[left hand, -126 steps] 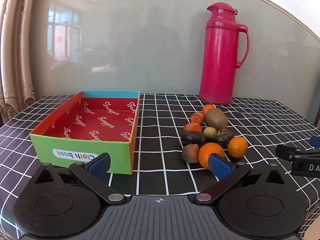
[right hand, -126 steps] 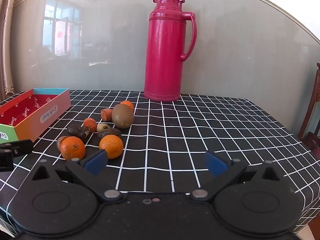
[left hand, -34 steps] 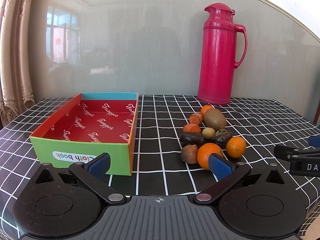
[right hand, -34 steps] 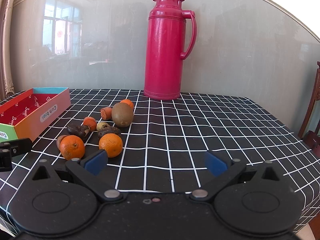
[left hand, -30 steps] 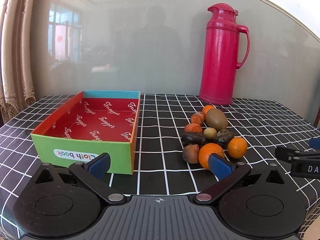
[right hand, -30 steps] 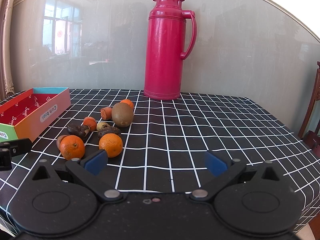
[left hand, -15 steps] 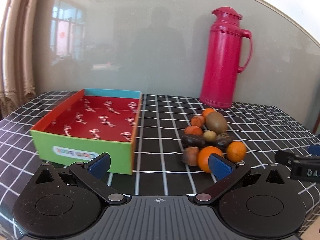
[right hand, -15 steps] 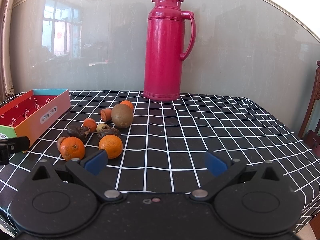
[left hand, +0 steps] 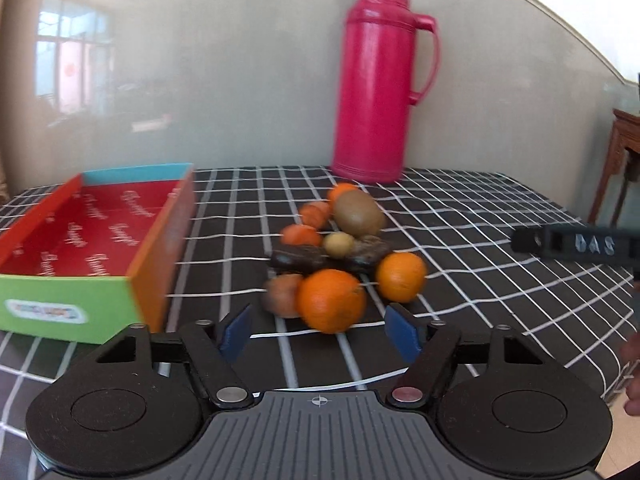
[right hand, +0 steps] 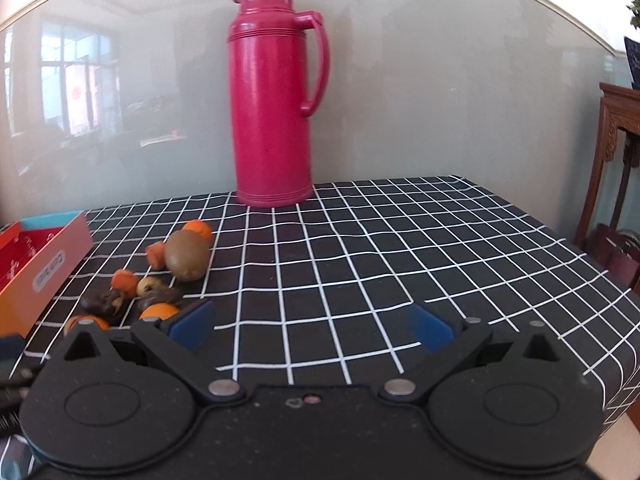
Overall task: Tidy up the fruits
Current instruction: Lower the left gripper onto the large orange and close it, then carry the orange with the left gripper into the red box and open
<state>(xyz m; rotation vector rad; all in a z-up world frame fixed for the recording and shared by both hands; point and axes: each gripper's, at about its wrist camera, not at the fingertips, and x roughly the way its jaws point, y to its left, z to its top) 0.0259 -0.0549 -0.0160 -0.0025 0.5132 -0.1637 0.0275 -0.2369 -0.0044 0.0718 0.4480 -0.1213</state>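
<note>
A pile of fruit lies on the black checked tablecloth: a big orange (left hand: 331,301), a smaller orange (left hand: 401,277), a kiwi (left hand: 359,213), dark dates (left hand: 298,260) and small orange pieces. An open red-lined box (left hand: 86,236) stands left of the pile. My left gripper (left hand: 320,334) is open and empty, just in front of the big orange. My right gripper (right hand: 310,326) is open and empty over bare cloth, right of the pile; the kiwi (right hand: 186,256) and the box (right hand: 42,258) show at its left. The right gripper's finger (left hand: 576,245) shows in the left wrist view.
A tall pink thermos (left hand: 380,80) stands behind the fruit near the glass wall; it also shows in the right wrist view (right hand: 274,96). A wooden chair (right hand: 616,184) stands past the table's right edge. The table's front edge lies close below both grippers.
My left gripper has swung right and forward, so the fruit pile now sits between its fingers' line. My right gripper has moved forward and turned right. Both stay open.
</note>
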